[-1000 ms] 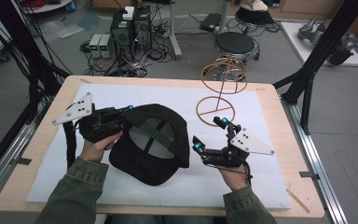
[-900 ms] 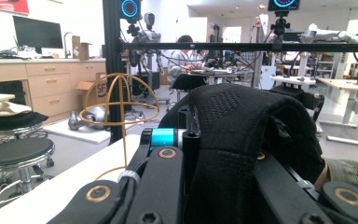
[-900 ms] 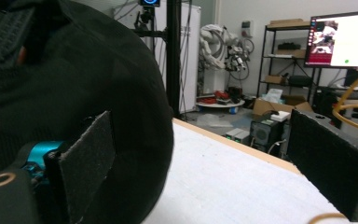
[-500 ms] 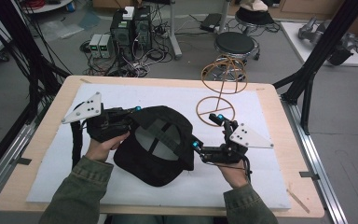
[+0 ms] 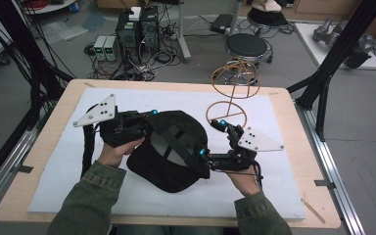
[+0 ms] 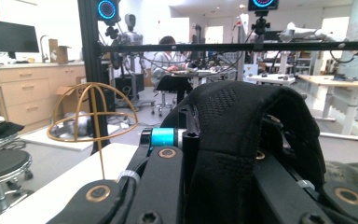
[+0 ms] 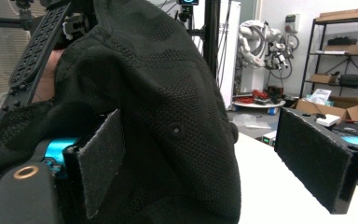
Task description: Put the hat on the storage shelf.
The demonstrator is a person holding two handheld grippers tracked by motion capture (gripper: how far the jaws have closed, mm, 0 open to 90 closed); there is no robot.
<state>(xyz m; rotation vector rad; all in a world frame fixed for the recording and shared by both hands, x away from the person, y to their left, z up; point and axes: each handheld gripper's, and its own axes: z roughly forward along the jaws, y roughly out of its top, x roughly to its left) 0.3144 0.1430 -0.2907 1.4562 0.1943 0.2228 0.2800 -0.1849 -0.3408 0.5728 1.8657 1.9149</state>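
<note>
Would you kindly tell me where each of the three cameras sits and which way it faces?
High view: fixed above the person's side, looking forward and down at the table; both sleeves, hands, left gripper and right gripper show.
Left gripper view: rides the left gripper, looking along its black fingers, shut on the black cap, toward the wire stand.
Right gripper view: rides the right gripper, its fingers apart, cap cloth close.
Shared: all three show the cap; the high and left gripper views share the wire stand.
</note>
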